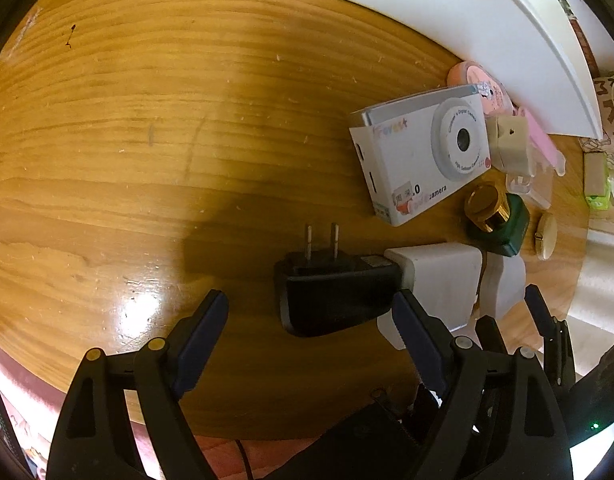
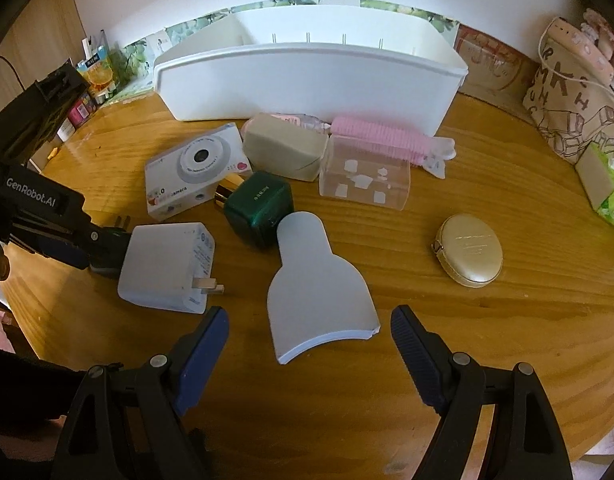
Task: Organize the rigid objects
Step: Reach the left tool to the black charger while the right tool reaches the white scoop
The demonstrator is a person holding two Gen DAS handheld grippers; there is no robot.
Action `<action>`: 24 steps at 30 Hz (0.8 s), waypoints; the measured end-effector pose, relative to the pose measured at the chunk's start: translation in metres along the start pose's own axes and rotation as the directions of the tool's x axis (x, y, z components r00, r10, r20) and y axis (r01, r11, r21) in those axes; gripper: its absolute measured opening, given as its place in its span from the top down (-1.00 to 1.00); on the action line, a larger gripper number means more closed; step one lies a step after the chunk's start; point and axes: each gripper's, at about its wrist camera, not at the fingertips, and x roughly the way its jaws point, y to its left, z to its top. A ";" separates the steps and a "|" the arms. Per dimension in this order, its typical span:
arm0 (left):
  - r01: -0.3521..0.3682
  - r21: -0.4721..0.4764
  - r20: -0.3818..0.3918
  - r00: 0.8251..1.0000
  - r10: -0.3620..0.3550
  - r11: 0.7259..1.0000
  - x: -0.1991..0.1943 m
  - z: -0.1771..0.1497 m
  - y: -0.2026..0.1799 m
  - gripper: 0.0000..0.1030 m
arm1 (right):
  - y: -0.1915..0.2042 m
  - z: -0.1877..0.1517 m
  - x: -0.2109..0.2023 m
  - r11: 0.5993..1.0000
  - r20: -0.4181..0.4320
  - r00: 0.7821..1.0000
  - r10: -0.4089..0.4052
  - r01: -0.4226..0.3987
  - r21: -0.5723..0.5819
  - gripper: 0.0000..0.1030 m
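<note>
Two open grippers under my hands, neither holding anything. From the left wrist, my left gripper (image 1: 309, 312) hangs over the black plug (image 1: 331, 292), which lies on the table (image 1: 127, 140) touching the white charger (image 1: 443, 280); the camera box (image 1: 419, 156) sits beyond. From the right wrist, my right gripper (image 2: 309, 328) straddles the white scraper's (image 2: 319, 284) wide end. The bin (image 2: 307, 76) stands behind, the gold case (image 2: 469, 254) off right.

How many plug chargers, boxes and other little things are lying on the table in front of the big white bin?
Chargers: 2, black charger, white charger
Boxes: 3, camera box, beige box, clear box
Bottles: 1, green bottle
Combs: 1, pink comb
Cases: 1, gold case
Scrapers: 1, white scraper
Total: 9
</note>
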 end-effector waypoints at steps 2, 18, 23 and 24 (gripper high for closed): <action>0.000 -0.009 0.002 1.000 0.000 1.000 0.000 0.001 -0.001 -0.67 | 0.000 0.000 0.002 1.000 -0.008 1.000 0.012 -0.012 -0.006 -0.62; -0.012 -0.114 -0.017 1.000 0.011 0.993 0.009 0.001 0.000 -0.68 | -0.003 0.010 0.018 0.993 -0.051 0.996 0.067 -0.071 -0.089 -0.49; -0.041 -0.139 -0.014 0.999 0.039 0.989 0.010 -0.003 -0.002 -0.60 | -0.001 0.016 0.020 0.985 -0.044 0.996 0.072 -0.078 -0.151 -0.20; -0.042 -0.142 -0.013 0.999 0.041 0.989 0.010 -0.003 -0.003 -0.57 | -0.001 0.017 0.019 0.983 -0.043 0.997 0.072 -0.078 -0.163 -0.10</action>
